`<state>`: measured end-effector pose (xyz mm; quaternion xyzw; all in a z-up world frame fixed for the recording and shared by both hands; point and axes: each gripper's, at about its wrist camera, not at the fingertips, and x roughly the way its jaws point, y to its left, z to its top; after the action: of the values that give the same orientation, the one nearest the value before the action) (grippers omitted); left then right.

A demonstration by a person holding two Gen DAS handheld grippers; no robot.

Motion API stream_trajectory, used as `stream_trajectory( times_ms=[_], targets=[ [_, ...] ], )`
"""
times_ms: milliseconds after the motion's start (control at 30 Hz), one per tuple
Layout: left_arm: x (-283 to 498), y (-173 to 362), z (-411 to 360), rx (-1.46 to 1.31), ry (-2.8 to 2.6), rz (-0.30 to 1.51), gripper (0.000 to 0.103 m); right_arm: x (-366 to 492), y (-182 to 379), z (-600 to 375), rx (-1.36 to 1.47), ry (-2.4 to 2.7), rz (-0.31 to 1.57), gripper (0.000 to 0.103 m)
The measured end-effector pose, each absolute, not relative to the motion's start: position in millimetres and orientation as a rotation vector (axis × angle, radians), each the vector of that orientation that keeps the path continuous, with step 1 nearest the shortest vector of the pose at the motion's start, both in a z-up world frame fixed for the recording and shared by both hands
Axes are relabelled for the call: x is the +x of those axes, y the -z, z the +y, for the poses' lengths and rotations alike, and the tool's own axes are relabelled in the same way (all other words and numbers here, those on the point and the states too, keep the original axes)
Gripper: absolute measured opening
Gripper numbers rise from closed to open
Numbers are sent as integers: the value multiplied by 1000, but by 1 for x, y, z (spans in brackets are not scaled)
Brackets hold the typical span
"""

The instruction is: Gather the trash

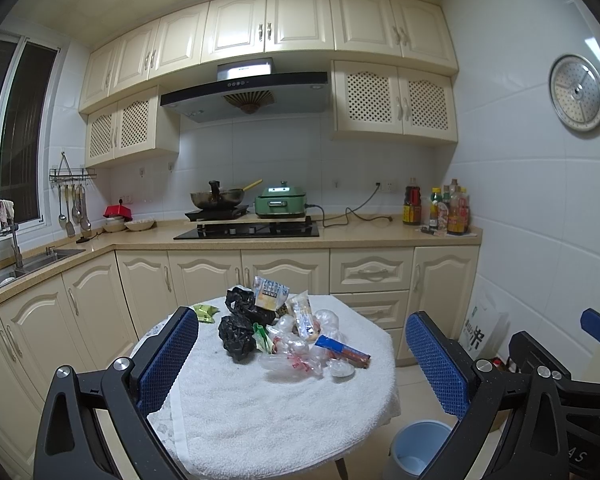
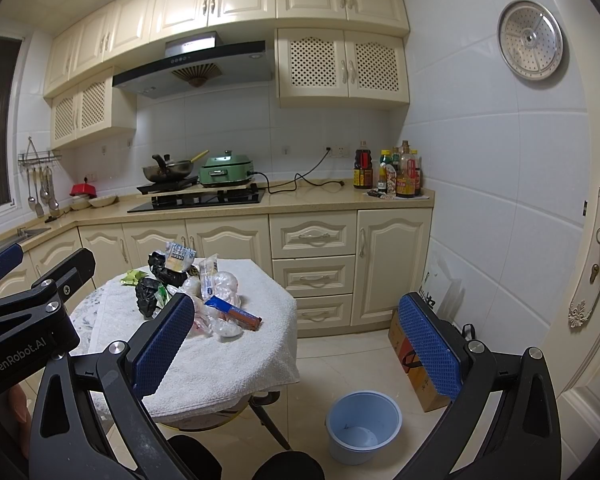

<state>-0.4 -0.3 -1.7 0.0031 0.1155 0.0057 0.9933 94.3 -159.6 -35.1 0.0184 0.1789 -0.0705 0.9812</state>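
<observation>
My left gripper (image 1: 302, 354) and right gripper (image 2: 296, 338) both gape empty above the heaped wrappers (image 1: 296, 332); light clear film (image 1: 296, 362) may slip, missing the blue bin (image 2: 363, 424).

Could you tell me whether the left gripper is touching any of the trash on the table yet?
Apart. In the left wrist view, the left gripper is open, its fingers spread wide of the trash pile, with bare towel between them.

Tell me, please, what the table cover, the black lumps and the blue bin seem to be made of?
Table cover: white terry cloth, looped, matte. Black lumps: probably thin plastic film, crumpled, slightly glossy. Blue bin: likely moulded plastic, smooth, with an even rim.
</observation>
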Motion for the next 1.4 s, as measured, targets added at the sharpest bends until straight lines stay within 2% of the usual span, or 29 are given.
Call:
stream_trajectory(
  times_ms=[1400],
  targets=[
    [2,1,1,9,-10,230,102,97,40,-161,37,145,369,103]
  ],
)
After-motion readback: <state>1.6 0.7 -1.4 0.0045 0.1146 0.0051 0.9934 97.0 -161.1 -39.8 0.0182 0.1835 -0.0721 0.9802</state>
